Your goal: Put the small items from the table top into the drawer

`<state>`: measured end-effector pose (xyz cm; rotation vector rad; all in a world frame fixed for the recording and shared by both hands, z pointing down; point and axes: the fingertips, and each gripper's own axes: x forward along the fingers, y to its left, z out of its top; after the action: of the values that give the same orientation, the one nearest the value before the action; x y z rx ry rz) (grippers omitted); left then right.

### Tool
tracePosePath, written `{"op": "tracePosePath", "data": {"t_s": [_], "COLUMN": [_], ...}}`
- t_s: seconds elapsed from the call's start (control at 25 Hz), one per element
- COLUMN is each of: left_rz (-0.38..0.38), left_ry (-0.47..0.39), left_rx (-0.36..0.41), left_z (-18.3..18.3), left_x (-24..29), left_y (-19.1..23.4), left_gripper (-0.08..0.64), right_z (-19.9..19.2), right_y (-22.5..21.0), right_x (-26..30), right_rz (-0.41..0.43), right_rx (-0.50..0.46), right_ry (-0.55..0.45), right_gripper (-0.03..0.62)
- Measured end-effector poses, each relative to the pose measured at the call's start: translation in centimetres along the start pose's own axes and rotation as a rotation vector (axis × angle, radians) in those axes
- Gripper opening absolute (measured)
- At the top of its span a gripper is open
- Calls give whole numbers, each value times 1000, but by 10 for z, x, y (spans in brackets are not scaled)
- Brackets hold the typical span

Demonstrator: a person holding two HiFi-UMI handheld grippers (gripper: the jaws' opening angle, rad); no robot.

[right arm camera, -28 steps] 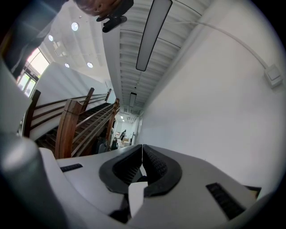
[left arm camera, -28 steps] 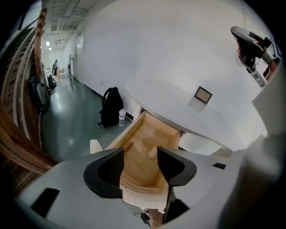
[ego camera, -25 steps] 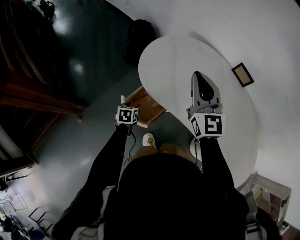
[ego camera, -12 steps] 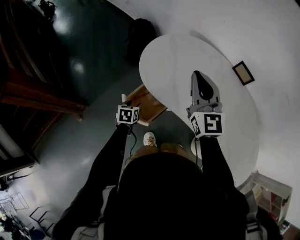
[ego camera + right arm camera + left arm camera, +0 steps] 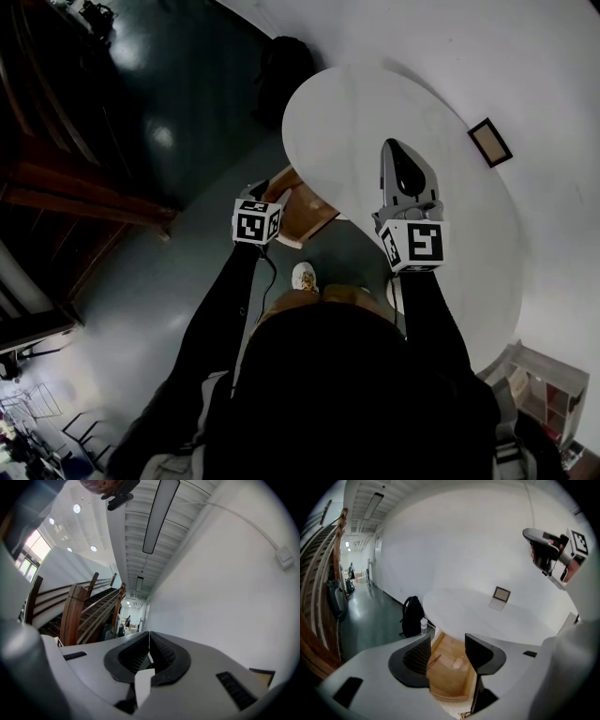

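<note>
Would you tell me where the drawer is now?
Head view, left of centre: the drawer stands open under the white table, ahead of the left gripper.

Black sleeves [image 5: 217, 314], grey left gripper [image 5: 447, 649] and right gripper [image 5: 149, 649], black-and-white marker cubes [image 5: 256, 223].

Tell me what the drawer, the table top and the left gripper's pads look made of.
Drawer: light wood, perhaps plywood or veneer; warm tan colour, matte.
Table top: smooth white, likely laminate or painted board; even tone with no grain.
Left gripper pads: black and ribbed, probably rubber or soft plastic; dull finish.
</note>
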<state>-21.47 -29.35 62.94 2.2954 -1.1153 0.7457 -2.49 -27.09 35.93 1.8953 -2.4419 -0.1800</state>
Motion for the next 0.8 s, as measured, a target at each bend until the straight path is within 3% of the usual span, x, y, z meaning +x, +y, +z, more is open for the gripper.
{"op": "tracePosePath", "data": {"t_s": [0.4, 0.68, 0.8], "left_rz": [0, 63, 83], "left_ry": [-358, -567, -628], "left_rx": [160, 315, 335], "left_z": [126, 184, 197], "left_x": [-86, -151, -171], "left_y": [-37, -59, -64], "left_gripper": [235, 211, 199], "right_z": [3, 7, 7], "right_y": [16, 22, 22], "right_x": [5, 7, 7], "right_rz": [35, 52, 58], "right_rx": [-5, -7, -11], "right_ry": [-14, -26, -24], "right_gripper": [28, 28, 28]}}
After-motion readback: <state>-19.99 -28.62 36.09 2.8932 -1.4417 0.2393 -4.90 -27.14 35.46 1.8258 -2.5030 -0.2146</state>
